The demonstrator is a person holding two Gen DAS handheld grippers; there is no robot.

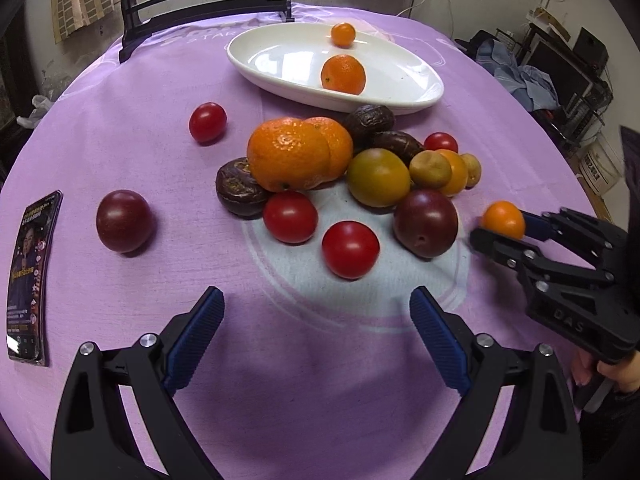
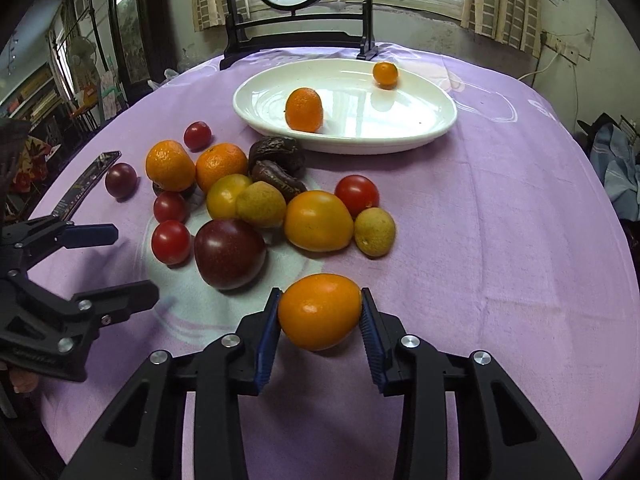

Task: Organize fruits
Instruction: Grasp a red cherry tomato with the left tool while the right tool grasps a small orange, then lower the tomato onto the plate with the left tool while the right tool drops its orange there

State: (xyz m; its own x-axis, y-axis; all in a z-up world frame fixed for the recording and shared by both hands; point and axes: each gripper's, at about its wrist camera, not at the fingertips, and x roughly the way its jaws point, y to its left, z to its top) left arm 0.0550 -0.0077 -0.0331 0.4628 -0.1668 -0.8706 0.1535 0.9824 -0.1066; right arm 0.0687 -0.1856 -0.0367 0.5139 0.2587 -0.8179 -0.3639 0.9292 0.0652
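Note:
My right gripper (image 2: 320, 312) is shut on a small orange kumquat (image 2: 319, 310), held just above the purple tablecloth; it also shows in the left wrist view (image 1: 503, 219). My left gripper (image 1: 316, 312) is open and empty, near the table's front, in front of a red tomato (image 1: 350, 249). A pile of fruit lies mid-table: two mandarins (image 1: 289, 153), dark passion fruits (image 1: 240, 187), plums (image 1: 425, 222), tomatoes and yellow-green fruits. A white oval dish (image 1: 280, 80) at the back holds a mandarin (image 1: 343, 74) and a kumquat (image 1: 343, 34).
A phone (image 1: 30, 276) lies at the table's left edge. A black framed screen stand (image 2: 296, 36) stands behind the dish. A lone dark plum (image 1: 124, 221) and a tomato (image 1: 207, 121) sit left of the pile.

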